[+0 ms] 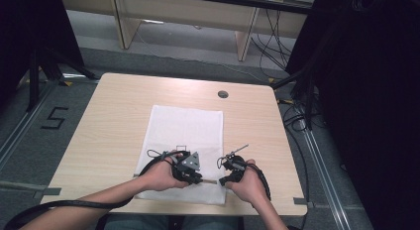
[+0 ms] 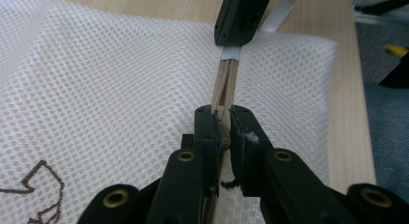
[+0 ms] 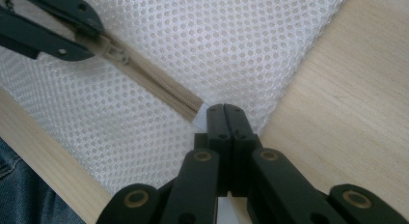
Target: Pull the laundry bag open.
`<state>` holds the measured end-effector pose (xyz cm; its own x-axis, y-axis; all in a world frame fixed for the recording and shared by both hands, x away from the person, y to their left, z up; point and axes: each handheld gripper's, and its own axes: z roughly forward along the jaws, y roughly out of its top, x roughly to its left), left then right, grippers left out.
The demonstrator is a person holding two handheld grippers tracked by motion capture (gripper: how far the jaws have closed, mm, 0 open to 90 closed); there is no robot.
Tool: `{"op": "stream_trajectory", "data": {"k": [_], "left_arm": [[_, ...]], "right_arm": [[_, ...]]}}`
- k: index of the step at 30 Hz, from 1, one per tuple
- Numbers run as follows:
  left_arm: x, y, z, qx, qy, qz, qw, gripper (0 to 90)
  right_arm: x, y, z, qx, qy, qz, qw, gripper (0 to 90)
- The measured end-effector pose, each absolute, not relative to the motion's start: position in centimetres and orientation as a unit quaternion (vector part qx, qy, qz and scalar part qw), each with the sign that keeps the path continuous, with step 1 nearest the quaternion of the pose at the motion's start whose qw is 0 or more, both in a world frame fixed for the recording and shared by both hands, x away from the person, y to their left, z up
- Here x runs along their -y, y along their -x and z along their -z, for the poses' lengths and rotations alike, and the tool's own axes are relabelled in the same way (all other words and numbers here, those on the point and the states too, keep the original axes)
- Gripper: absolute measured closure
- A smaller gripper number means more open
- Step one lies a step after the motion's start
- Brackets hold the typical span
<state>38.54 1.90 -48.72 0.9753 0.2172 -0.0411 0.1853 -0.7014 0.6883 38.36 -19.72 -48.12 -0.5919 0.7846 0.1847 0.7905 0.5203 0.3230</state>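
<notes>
A white mesh bag (image 1: 185, 133) lies flat on the wooden table (image 1: 114, 121), its beige zipper (image 1: 210, 181) running along the near edge. My left gripper (image 1: 200, 180) is shut on the zipper's slider, which is pinched between its jaws (image 2: 223, 125). The zipper (image 2: 225, 81) stretches from there to the right gripper (image 2: 238, 16). My right gripper (image 1: 222, 181) is shut on the white tab at the zipper's end (image 3: 225, 119), at the bag's corner. In the right gripper view the zipper (image 3: 154, 84) looks closed between the left gripper (image 3: 53, 26) and my jaws.
A round cable hole (image 1: 223, 94) sits at the table's far side. Cables (image 1: 297, 116) hang off the right edge. Desk legs (image 1: 124, 27) stand beyond the table. A "5" (image 1: 53, 118) is marked on the floor at left.
</notes>
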Motion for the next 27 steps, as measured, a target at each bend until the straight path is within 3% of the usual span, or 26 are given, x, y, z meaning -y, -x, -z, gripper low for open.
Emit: {"op": "stream_trajectory", "data": {"k": [27], "left_arm": [[-3.2,-38.3,48.5,-0.111,-0.921,-0.021,0.372,81.8]], "right_arm": [[19.7,-38.4,48.1,0.872,0.452,0.189,0.01,90.0]]}}
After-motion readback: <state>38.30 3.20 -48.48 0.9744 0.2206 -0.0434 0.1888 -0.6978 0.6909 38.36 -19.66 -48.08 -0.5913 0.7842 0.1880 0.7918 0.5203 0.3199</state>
